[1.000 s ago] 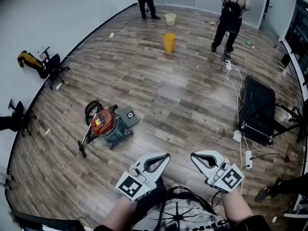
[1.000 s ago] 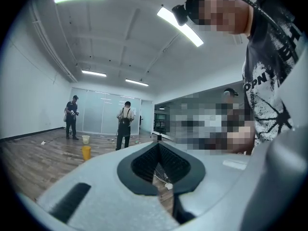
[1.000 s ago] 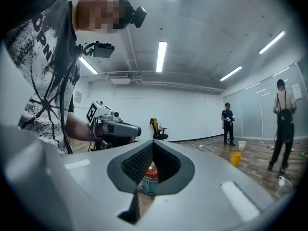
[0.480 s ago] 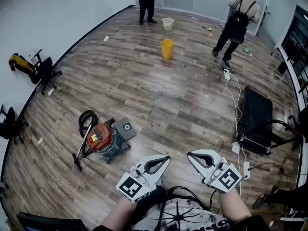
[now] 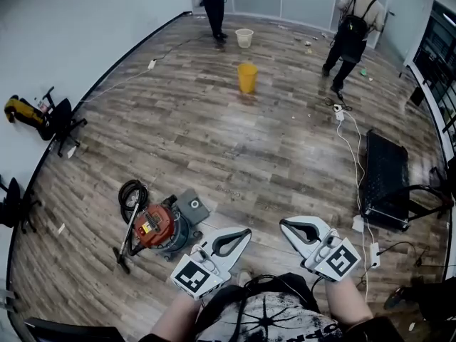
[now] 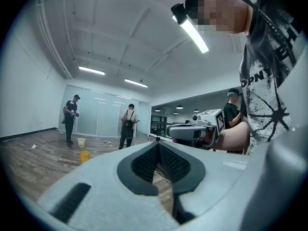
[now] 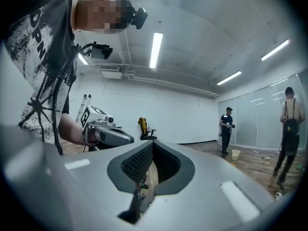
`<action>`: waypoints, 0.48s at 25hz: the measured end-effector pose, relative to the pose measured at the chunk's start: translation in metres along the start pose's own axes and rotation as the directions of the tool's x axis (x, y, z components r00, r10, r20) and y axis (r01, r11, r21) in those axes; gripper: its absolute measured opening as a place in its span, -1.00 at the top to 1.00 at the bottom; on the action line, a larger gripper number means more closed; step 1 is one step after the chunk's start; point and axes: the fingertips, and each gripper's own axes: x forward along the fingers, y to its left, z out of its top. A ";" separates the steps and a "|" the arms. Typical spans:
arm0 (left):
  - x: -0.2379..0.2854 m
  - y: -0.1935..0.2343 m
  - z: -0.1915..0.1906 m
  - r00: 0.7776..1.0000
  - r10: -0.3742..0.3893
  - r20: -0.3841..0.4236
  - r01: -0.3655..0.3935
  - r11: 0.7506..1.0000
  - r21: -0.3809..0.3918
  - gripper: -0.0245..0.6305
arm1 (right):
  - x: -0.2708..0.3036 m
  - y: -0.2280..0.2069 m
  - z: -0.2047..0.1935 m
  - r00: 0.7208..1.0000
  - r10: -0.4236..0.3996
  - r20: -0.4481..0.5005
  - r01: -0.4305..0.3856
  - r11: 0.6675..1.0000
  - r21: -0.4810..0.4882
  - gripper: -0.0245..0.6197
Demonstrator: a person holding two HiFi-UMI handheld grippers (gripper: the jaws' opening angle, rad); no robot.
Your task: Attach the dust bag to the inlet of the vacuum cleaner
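Head view showing round red-topped vacuum cleaner point(image 5: 153, 226) sitting on wooden floor point(image 5: 214, 134), grey square piece point(image 5: 192, 206), maybe the dust bag, lying just beside it. Holding left tool point(image 5: 246, 231) and right tool point(image 5: 283, 224) clenched, empty. Not attaching anything yet.

Partial white letters "OPN" on person's dark shirt point(image 6: 267, 105); nothing else legible.

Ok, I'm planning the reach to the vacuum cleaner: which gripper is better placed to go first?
Probably the left gripper: the vacuum cleaner stands just left of it, while the right gripper is farther away. Both are shut and empty.
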 end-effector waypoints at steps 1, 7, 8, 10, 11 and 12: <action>0.002 0.007 0.002 1.000 -0.002 0.014 0.002 1.000 0.008 0.93 | 0.006 -0.003 0.000 1.000 0.001 0.002 -0.001 1.000 -0.001 0.91; 0.016 0.043 0.008 0.999 0.010 0.043 -0.010 1.000 -0.002 0.93 | 0.028 -0.033 -0.008 0.999 0.003 -0.032 -0.003 1.000 -0.011 0.91; 0.021 0.050 0.008 0.999 0.015 0.041 -0.015 1.000 -0.003 0.92 | 0.031 -0.040 -0.010 0.999 0.006 -0.035 -0.006 1.000 -0.010 0.91; 0.031 0.066 0.006 0.999 0.032 0.033 -0.032 0.999 -0.008 0.93 | 0.037 -0.057 -0.014 0.999 0.015 -0.036 -0.015 1.000 -0.001 0.91; 0.036 0.074 0.003 0.999 0.046 0.019 -0.046 0.999 -0.016 0.93 | 0.040 -0.067 -0.016 0.999 0.021 -0.032 -0.020 1.000 0.006 0.91; 0.043 0.082 0.002 0.998 0.060 0.017 -0.060 0.998 -0.018 0.93 | 0.043 -0.077 -0.019 0.999 0.030 -0.028 -0.029 0.999 0.012 0.91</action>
